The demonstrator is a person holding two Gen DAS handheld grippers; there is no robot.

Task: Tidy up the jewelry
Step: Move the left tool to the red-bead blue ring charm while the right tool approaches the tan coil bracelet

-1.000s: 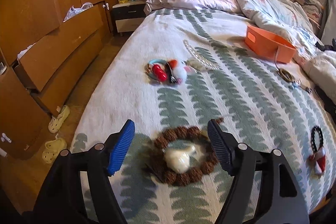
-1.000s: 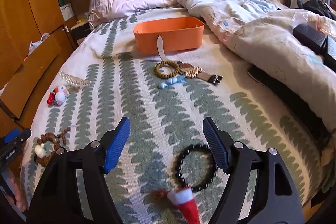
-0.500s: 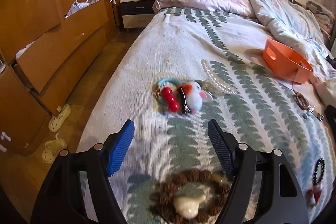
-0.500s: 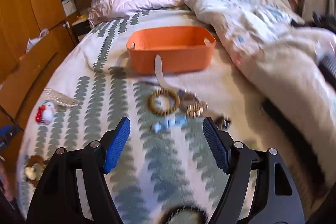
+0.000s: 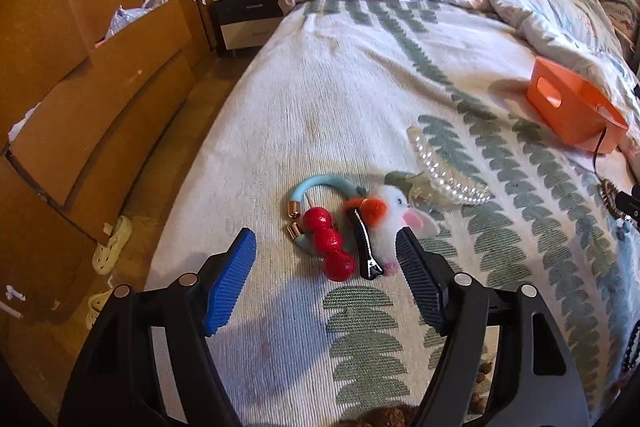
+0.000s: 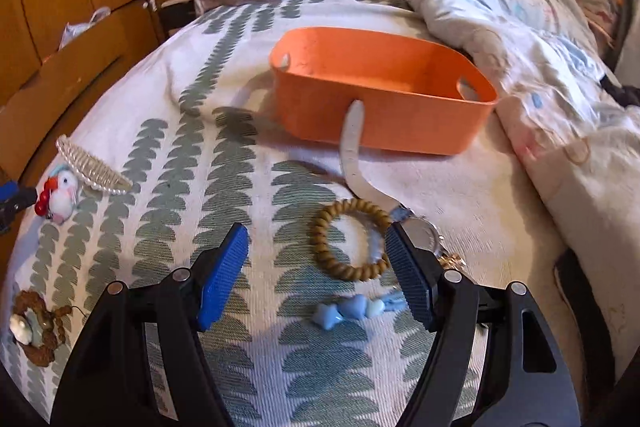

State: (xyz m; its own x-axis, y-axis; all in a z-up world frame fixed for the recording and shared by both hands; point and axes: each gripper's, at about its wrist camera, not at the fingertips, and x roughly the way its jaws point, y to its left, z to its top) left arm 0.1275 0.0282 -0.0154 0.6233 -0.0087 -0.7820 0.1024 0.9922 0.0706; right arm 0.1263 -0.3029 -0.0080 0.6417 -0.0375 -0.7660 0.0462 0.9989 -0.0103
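Observation:
My left gripper (image 5: 326,245) is open above the bedspread, just short of a pile of a red bead string (image 5: 329,242), a teal cord bracelet (image 5: 320,183), a black clip (image 5: 365,250) and a white fluffy hair clip (image 5: 394,217). Beyond these lies a pearl comb (image 5: 444,173). Open too is my right gripper (image 6: 317,242), whose fingers frame a tan bead bracelet (image 6: 349,239). A watch with a grey strap (image 6: 354,151) lies beside the bracelet, and blue heart beads (image 6: 352,307) are nearer. The orange basket (image 6: 384,107) stands empty behind them.
Rumpled quilts (image 6: 500,7) cover the far and right side of the bed. A wooden wardrobe (image 5: 80,67) and slippers (image 5: 112,245) on the floor lie off the bed's left edge. A brown bead bracelet (image 6: 34,323) with a white stone lies near the bed's near-left edge.
Both grippers have travelled forward over the bed. The left one passed the brown bead bracelet and reached the red beads; the right one left the black bracelet behind and came up to the tan bracelet.

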